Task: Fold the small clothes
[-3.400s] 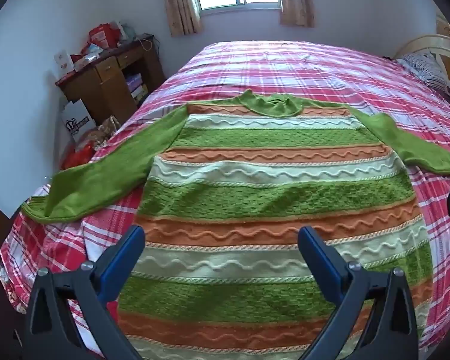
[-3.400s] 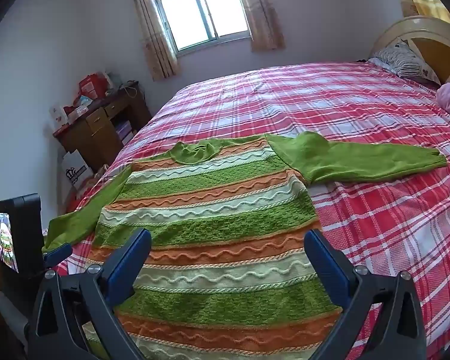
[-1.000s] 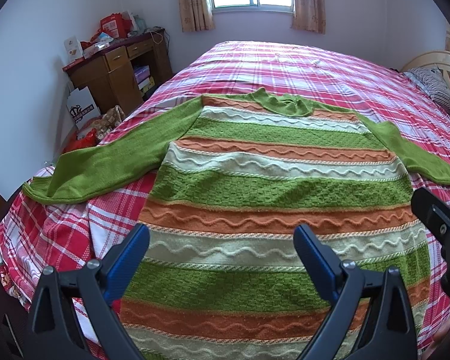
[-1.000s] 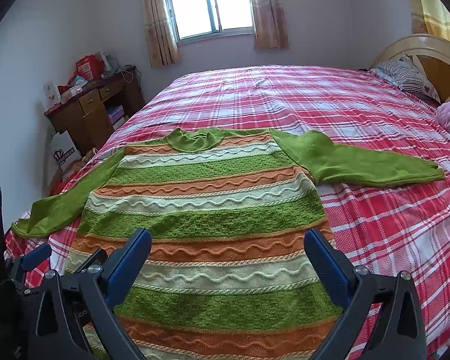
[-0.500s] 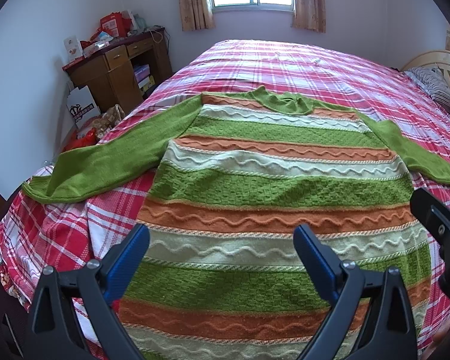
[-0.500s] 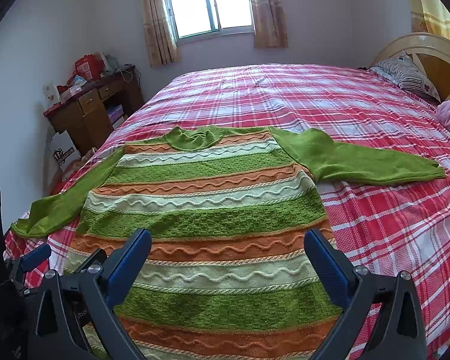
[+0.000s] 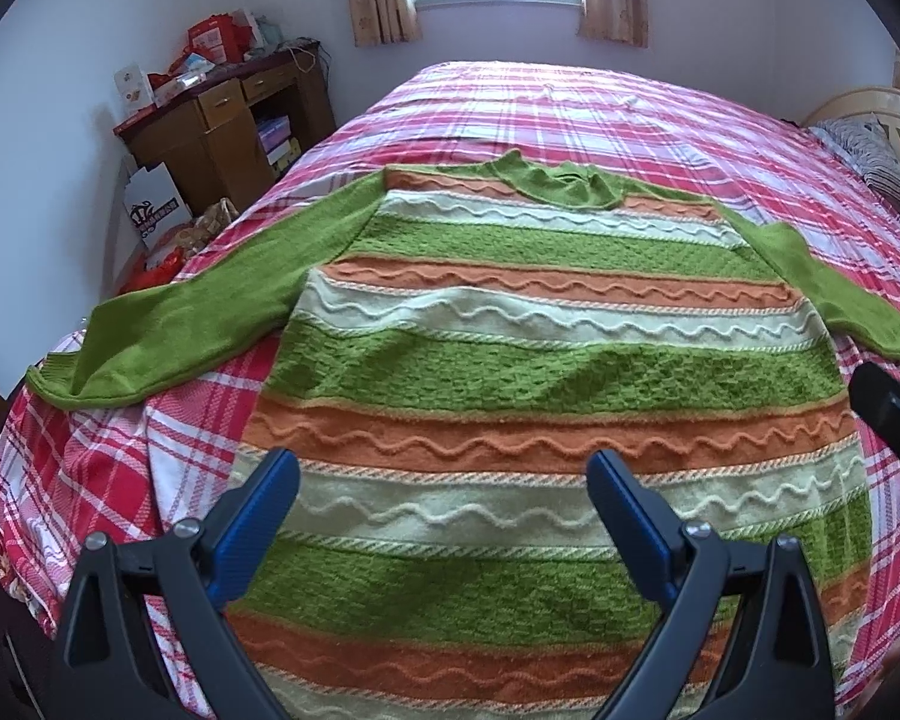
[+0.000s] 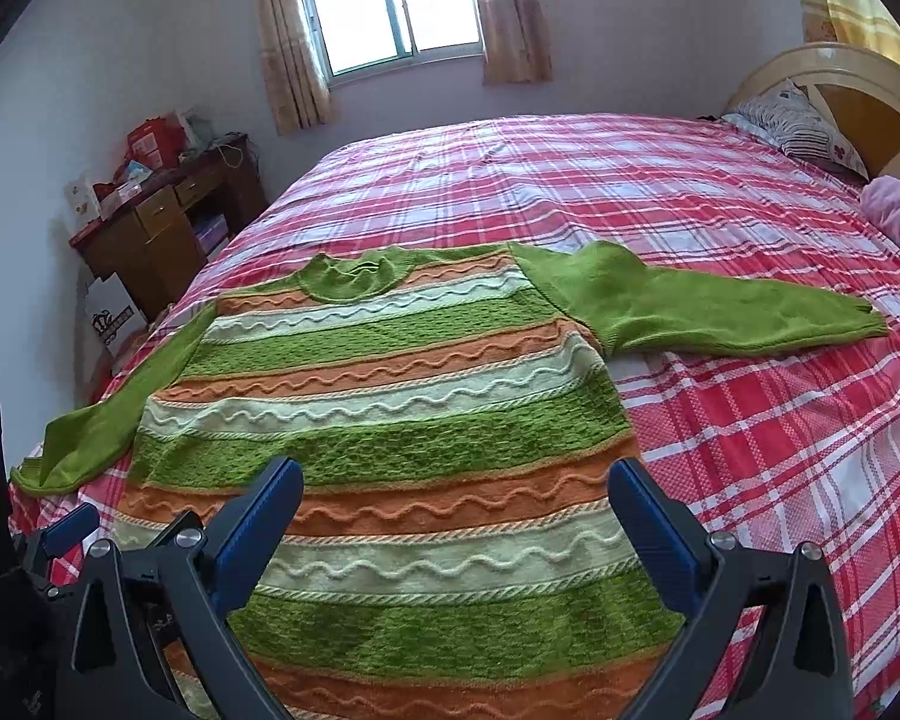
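- Nearest to me, my left gripper (image 7: pixel 441 486) hangs over the lower body of the sweater (image 7: pixel 546 372), jaws spread wide with nothing between them; its blue pads (image 7: pixel 258 516) sit above the pale and orange bands without touching the knit, as far as I can tell.
- My right gripper (image 8: pixel 456 495) is likewise spread apart and empty, poised over the same lower part of the sweater (image 8: pixel 402 420), a little toward its right side.
- In the right wrist view the left gripper's blue fingertip (image 8: pixel 69 531) shows at the lower left edge, beside the sweater's hem (the two tools are side by side).
- The sweater lies flat on the bed (image 7: pixel 660 120), hem toward me and green collar (image 7: pixel 561 183) away, striped in green, orange and cream with wavy ridges.
- Its left sleeve (image 7: pixel 186 324) stretches out to the bed's left edge, the cuff drooping slightly over the side.
- Its right sleeve (image 8: pixel 708 306) lies straight out across the red plaid cover, flat, with the cuff well apart from the body.
- Farther right, a striped pillow (image 8: pixel 792 123) rests against the wooden headboard (image 8: pixel 858 90), with something pink (image 8: pixel 897 210) just in front of it.
- Left of the bed stands a brown desk (image 8: pixel 156 222) cluttered with red boxes (a white paper bag (image 8: pixel 111 312) leans at its foot).
- At the far wall, a curtained window (image 8: pixel 390 0).
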`<state>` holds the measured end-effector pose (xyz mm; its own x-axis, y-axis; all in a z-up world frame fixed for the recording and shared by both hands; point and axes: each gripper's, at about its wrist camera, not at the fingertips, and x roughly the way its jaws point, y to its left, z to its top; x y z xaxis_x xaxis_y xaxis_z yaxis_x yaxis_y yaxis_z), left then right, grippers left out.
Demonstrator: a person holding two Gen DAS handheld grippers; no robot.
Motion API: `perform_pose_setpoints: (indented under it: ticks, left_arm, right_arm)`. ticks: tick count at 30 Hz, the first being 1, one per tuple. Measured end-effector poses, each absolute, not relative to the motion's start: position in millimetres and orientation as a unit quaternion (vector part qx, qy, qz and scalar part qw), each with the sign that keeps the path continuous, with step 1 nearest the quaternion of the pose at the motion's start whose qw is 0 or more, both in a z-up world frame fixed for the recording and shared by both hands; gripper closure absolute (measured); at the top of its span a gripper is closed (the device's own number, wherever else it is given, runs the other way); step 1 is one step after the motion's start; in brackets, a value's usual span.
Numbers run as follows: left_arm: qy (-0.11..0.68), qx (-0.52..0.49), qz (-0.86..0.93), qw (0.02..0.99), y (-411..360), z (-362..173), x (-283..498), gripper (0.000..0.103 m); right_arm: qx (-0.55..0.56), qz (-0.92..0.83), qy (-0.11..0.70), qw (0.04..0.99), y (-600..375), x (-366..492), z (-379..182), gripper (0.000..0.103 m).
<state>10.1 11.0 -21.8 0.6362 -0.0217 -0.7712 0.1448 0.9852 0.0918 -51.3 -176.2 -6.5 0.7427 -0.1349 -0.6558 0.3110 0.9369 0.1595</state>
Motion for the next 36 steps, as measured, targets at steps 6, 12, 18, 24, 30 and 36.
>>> perform_pose_setpoints:
  ticks: [6, 12, 18, 24, 30, 36]
  left_arm:
    - [0.420, 0.046, -0.060, 0.905, 22.5, -26.6, 27.8, 0.004]
    - [0.395, 0.047, -0.023, 0.917, 35.0, -35.8, 63.6, 0.004]
    - [0.402, 0.013, -0.009, 0.915, 50.2, -58.6, 84.8, 0.004]
    - [0.386, 0.011, -0.001, 0.923, 51.3, -71.9, 80.7, 0.002]
    - [0.374, 0.006, -0.005, 0.928, 52.3, -73.6, 77.3, 0.000]
    - [0.366, 0.010, -0.003, 0.930, 49.8, -75.5, 79.3, 0.000]
  right_arm:
    - [0.133, -0.159, 0.322, 0.924, -221.4, -50.3, -11.8, 0.001]
    - [0.180, -0.240, 0.291, 0.909, -323.0, -70.3, -10.1, 0.005]
    - [0.257, -0.335, 0.258, 0.869, -450.0, -100.3, -19.0, 0.027]
    - [0.408, -0.363, 0.233, 0.804, -570.4, -122.8, -51.6, 0.044]
    - [0.473, -0.354, 0.219, 0.776, -601.0, -111.9, -78.1, 0.044]
    - [0.445, -0.364, 0.224, 0.787, -617.0, -93.6, -80.5, 0.057]
